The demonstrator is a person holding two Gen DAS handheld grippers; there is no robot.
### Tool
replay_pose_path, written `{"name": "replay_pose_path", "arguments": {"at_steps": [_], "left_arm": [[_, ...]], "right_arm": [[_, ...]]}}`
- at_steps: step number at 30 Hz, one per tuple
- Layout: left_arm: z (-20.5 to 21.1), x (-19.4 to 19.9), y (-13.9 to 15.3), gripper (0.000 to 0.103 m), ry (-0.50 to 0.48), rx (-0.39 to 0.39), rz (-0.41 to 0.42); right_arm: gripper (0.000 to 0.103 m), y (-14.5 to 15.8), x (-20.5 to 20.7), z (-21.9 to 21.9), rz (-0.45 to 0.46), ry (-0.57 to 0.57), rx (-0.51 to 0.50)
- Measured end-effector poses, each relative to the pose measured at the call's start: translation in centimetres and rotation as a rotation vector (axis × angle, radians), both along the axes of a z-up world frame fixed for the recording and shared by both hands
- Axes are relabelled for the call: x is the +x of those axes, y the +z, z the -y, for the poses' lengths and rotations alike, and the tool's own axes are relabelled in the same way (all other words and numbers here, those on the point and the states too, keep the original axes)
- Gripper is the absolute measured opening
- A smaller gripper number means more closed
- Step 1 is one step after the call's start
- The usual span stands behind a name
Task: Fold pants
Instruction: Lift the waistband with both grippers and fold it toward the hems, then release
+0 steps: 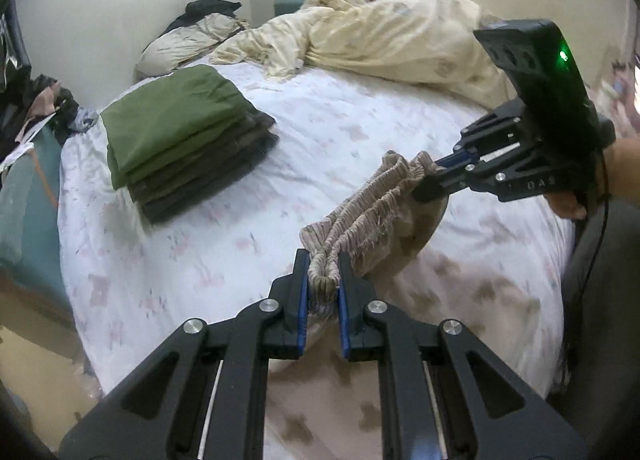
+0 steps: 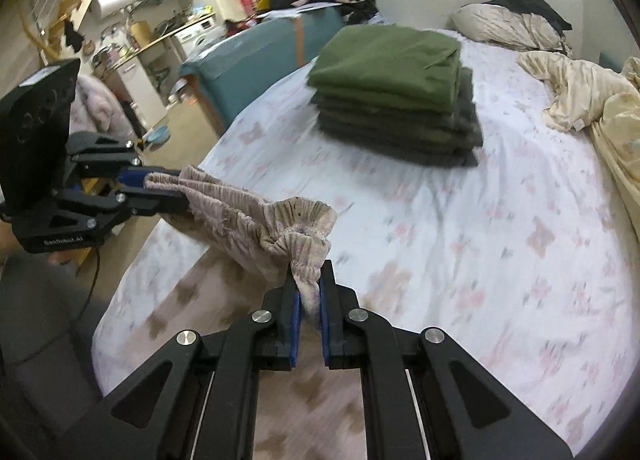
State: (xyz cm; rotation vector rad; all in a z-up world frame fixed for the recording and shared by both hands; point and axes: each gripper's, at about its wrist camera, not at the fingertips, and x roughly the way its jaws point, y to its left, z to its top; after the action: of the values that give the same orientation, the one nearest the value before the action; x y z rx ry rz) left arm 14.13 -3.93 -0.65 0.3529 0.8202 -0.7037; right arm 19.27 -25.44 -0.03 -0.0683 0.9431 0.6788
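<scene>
At lower centre the left claw (image 1: 324, 284) pinches one end of the pants (image 1: 360, 215) waistband; the right claw (image 2: 308, 292) clamps the other end, stretching it above the bed (image 2: 440, 219). Folded clothes (image 1: 180, 139) sit upper left.

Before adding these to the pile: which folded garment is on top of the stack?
The olive-green one; it lies uppermost on the stack, whose layers beneath look darker grey-green.

Left wrist view: close behind its own black two-finger gripper (image 1: 324, 280), facing across the white floral-print bed (image 1: 340, 131) toward the wall. Right wrist view: likewise close, facing leftward across the same bed (image 2: 480, 219). Shared: the stack of folded green and grey clothes (image 1: 180, 139) (image 2: 396, 91).
</scene>
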Motion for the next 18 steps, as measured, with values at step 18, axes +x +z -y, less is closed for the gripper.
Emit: {"name": "replay_pose_path", "arguments": {"at_steps": [18], "left_arm": [[2.8, -12.5, -11.0, 0.012, -0.049, 0.246, -0.225]], "right_arm": [[0.013, -11.9, -13.3, -4.0, -0.255, 0.101, -0.239]]}}
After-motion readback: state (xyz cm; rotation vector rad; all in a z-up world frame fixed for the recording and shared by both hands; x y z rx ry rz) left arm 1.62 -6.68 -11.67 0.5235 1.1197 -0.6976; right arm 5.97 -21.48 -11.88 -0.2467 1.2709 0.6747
